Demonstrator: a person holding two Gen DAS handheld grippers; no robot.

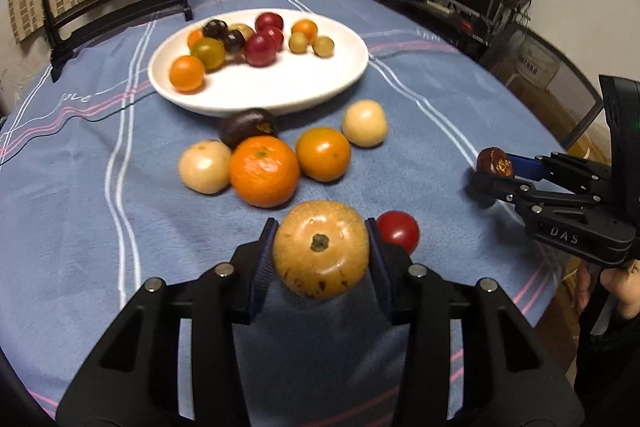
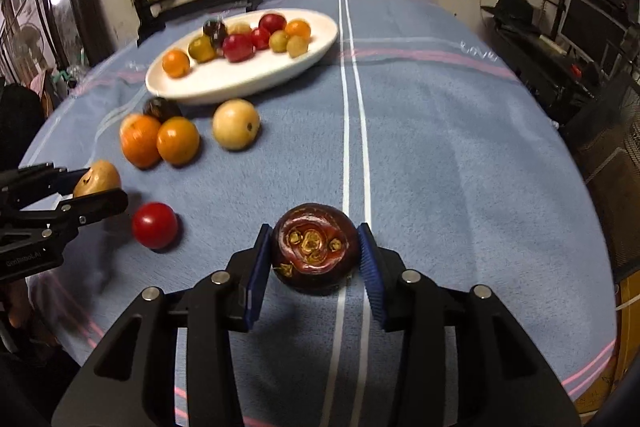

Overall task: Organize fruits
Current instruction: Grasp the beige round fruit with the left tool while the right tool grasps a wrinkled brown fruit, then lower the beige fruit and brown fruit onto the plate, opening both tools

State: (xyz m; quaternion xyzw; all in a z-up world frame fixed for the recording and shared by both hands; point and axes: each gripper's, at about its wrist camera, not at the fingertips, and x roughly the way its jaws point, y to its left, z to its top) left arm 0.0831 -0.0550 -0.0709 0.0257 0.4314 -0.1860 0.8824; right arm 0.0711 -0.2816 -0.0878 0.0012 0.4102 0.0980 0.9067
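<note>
Blue pads of my left gripper clamp a tan fruit; my right gripper pinches a maroon one. The white plate at twelve o'clock already holds about eleven small fruits. By my reckoning the job is over halfway: six loose ones wait on the cloth, five clustered below the plate and a red one at three o'clock of my left catch.

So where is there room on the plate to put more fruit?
The near half of the white plate is bare, between the lone orange fruit and the right rim. The far half is crowded with small fruits. The blue cloth right of the white stripes is bare too.
</note>
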